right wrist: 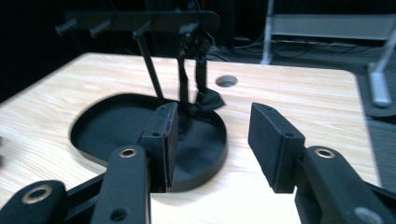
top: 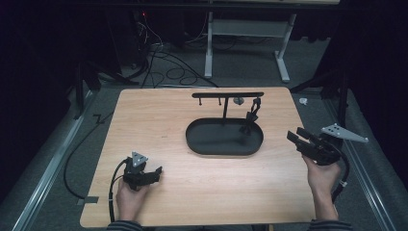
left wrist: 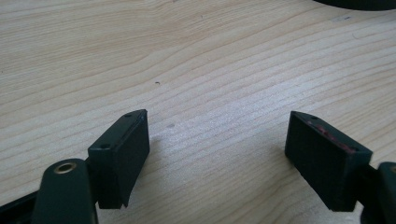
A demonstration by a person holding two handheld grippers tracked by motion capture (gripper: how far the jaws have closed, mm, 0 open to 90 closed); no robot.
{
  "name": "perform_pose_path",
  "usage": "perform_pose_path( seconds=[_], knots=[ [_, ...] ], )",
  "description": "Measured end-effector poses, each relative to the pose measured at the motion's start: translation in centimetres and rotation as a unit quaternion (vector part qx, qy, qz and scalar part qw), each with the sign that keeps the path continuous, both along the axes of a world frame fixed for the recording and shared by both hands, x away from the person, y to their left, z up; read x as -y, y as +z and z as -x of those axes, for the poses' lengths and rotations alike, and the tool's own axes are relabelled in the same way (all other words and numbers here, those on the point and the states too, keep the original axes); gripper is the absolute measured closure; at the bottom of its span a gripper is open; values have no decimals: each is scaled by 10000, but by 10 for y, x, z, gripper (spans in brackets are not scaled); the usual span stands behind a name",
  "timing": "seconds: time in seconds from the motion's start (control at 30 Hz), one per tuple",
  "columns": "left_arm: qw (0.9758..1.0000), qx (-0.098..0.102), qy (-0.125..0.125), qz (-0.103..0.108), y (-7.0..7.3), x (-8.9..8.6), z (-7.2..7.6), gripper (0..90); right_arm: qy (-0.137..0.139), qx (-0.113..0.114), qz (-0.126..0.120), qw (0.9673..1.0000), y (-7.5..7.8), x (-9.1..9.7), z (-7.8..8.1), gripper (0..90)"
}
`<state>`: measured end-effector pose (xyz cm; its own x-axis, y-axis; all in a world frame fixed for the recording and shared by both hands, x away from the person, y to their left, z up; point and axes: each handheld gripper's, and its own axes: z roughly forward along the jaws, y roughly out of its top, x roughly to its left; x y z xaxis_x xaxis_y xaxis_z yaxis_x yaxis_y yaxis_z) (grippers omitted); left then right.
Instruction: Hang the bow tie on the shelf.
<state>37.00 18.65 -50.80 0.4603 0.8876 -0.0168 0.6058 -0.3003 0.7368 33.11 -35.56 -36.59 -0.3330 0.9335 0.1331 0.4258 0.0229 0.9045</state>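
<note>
The black strap (top: pixel 251 117) hangs limp from the rack (top: pixel 227 95) over the tray (top: pixel 224 144), light and floppy, likely best pinched mid-length, while the right claw (top: pixel 299 137) faces it with nothing between its parted jaws and the left claw (top: pixel 155 173) rests wide on the surface (top: pixel 202 192).

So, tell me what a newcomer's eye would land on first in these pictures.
First the black oval tray in the middle of the wooden table, with a T-shaped hook stand rising from it and a dark strap hanging from the bar's right end. Then the two open claws: the left claw resting near the front edge, the right claw at the table's right edge, pointing towards the tray.
</note>
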Motion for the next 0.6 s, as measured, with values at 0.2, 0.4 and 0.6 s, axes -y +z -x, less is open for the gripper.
perform_pose_path(
  seconds=[0.2,0.4,0.6],
  knots=[
    [10000,-1,0,1,0,0,0,224,53,-51,160,9998,-5,-7,5,543],
    [10000,0,0,2,0,0,0,225,142,-73,122,9998,-9,-13,8,543],
    [10000,-1,0,2,0,0,0,225,226,-108,301,9992,-15,-23,12,541]
  ],
)
